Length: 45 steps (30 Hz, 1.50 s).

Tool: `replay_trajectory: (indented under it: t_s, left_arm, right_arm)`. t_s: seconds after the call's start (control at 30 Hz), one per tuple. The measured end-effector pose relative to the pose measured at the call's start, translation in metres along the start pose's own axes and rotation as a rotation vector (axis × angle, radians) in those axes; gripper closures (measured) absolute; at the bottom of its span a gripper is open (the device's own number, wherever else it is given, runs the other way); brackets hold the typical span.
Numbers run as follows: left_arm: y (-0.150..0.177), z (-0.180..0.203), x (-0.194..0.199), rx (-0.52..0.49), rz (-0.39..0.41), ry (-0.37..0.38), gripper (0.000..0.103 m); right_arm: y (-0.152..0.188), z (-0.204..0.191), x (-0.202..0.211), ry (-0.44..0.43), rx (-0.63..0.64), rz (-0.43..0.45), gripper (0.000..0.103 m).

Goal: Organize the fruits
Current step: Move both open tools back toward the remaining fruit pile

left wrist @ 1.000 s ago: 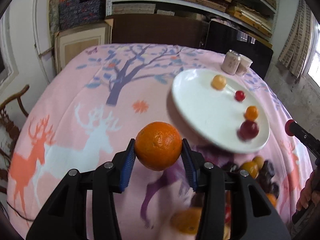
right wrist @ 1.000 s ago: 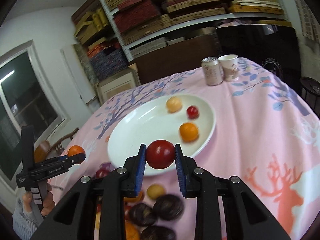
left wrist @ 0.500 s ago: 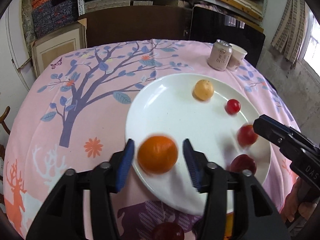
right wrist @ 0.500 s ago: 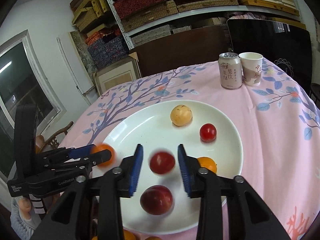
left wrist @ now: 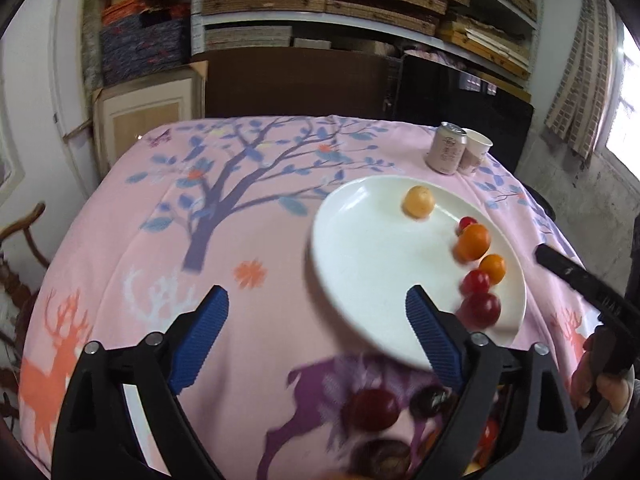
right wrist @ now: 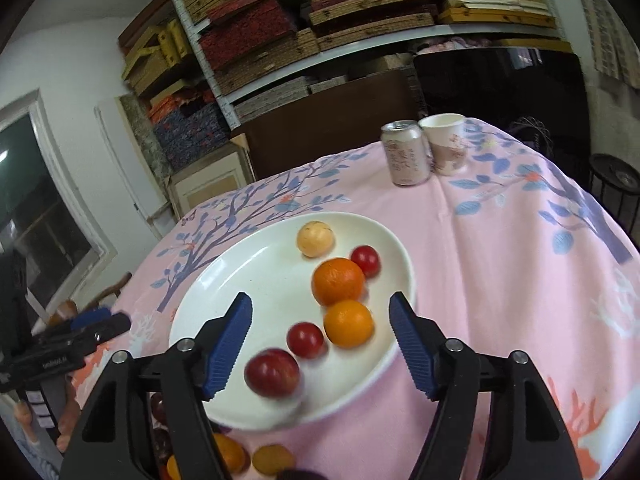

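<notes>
Fruit: 6 round pieces on white plate (right wrist: 208, 280), biggest orange (right wrist: 338, 281) near its 2 o'clock rim. Firm, smooth, rolls easily; pinch across widest middle. Left gripper (left wrist: 316, 320) and right gripper (right wrist: 320, 340) just opened, both wide, nothing between pads. Loose fruit at 6 o'clock.
</notes>
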<state>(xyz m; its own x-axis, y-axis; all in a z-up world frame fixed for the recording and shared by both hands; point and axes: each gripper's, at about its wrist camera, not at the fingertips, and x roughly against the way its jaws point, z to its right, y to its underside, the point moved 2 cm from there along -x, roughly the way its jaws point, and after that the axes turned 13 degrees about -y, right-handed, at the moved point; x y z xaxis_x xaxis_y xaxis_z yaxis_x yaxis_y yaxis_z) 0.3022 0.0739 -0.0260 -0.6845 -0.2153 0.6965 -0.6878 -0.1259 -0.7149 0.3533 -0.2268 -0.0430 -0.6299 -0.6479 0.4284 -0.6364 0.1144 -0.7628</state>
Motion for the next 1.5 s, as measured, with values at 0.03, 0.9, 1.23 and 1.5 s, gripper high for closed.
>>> replay_trajectory:
  t_s: [0.03,0.9,1.23,1.5]
  left_arm:
    - [0.01,-0.01,0.003,0.02,-0.01,-0.003,0.014]
    - [0.168,-0.015,0.094,-0.18,-0.007,-0.072,0.014]
    - [0.163,-0.018,0.077,-0.131,-0.09,-0.052,0.014]
    - [0.16,-0.019,0.07,-0.106,-0.12,-0.064,0.017]
  right_arm:
    - [0.005,0.003,0.01,0.001,-0.024,0.017,0.026]
    - [0.074,0.014,0.072,-0.02,-0.174,0.045,0.016]
    - [0.079,-0.018,0.063,-0.016,-0.015,-0.033,0.016]
    - [0.095,-0.047,0.081,0.013,0.114,-0.023,0.006]
